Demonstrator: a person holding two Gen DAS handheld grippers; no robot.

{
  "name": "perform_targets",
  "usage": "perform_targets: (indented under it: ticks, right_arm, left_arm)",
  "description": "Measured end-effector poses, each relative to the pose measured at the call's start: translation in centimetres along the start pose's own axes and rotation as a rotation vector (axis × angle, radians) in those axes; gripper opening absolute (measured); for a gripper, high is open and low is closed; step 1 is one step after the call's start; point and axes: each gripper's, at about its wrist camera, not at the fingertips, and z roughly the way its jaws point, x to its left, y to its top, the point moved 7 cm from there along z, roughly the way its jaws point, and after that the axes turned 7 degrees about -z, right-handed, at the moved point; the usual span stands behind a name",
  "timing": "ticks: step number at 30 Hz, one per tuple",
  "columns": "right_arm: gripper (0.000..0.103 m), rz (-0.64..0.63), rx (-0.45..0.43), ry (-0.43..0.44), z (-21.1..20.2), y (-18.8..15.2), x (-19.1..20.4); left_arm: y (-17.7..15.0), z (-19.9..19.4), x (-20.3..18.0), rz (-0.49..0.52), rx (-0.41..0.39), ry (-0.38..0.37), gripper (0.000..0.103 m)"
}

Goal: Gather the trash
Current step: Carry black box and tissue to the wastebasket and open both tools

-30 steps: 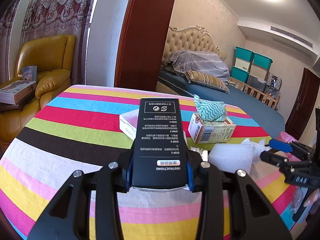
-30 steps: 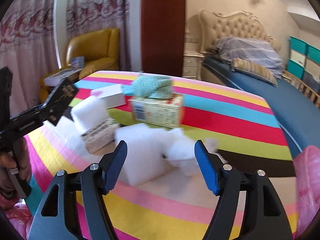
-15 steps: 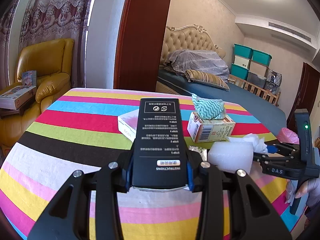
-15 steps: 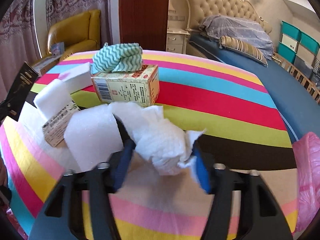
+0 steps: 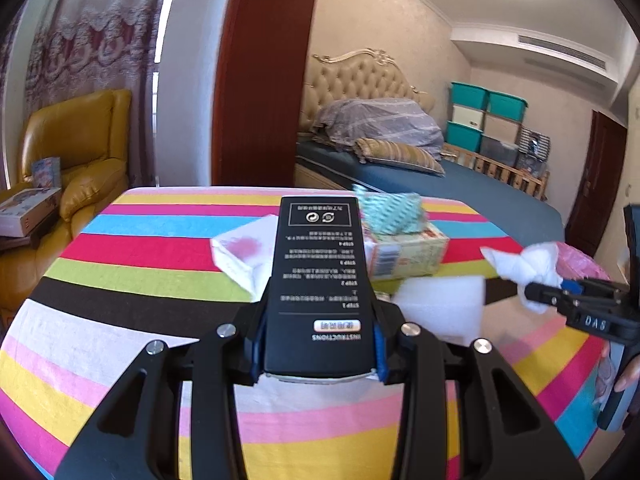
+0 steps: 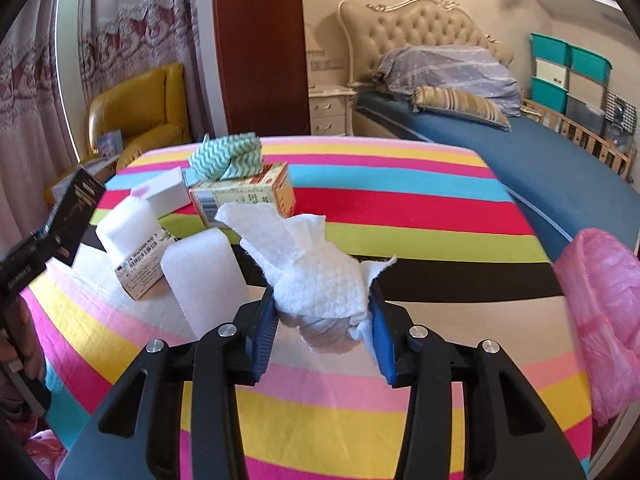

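Observation:
My left gripper (image 5: 318,340) is shut on a flat black box (image 5: 320,280) with white print, held above the striped table (image 5: 120,272). My right gripper (image 6: 322,320) is shut on a crumpled white paper towel (image 6: 316,276), lifted off the table; the towel also shows in the left wrist view (image 5: 524,264). On the table lie a white foam block (image 6: 204,276), a second foam piece (image 6: 128,224) on a small printed box (image 6: 144,268), a yellow carton (image 6: 244,196) with a green zigzag cloth (image 6: 226,156) on top, and a white box (image 6: 168,192).
A pink plastic bag (image 6: 604,312) hangs at the table's right edge. A yellow armchair (image 5: 76,160) stands to the left, a bed (image 6: 520,168) behind the table, and teal storage bins (image 5: 484,120) at the far wall.
My right gripper closed on the paper towel and lifted it off the table. My left gripper still holds the black box, raised slightly.

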Motion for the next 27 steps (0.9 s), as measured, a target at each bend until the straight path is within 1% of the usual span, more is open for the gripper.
perform_targets:
  ticks: [5,10,13,18,24,27]
  right_arm:
    - [0.041,0.032,-0.029,0.0,-1.8,-0.7,-1.2]
    - [0.041,0.062,-0.036,-0.014,-2.9,-1.7,-2.5]
    - [0.041,0.081,-0.042,-0.024,-3.7,-2.3,-3.2]
    - [0.041,0.077,-0.064,-0.048,-5.2,-2.9,-3.8]
    - [0.041,0.108,-0.106,-0.093,-7.8,-3.8,-6.4]
    - [0.041,0.137,-0.123,-0.121,-9.2,-4.7,-8.4]
  left_arm:
    - [-0.7,-0.2,-3.1,0.068,0.013,-0.049,0.038]
    - [-1.2,-0.1,-6.1,0.119,0.036,-0.102,0.038]
    - [-2.0,-0.1,-8.2,0.166,0.056,-0.137,0.038]
    - [-3.4,-0.1,-11.8,0.242,0.087,-0.2,0.038]
    - [-4.8,0.4,-15.7,0.297,0.131,-0.271,0.038]
    - [-5.0,0.9,-17.1,0.311,0.146,-0.294,0.038]
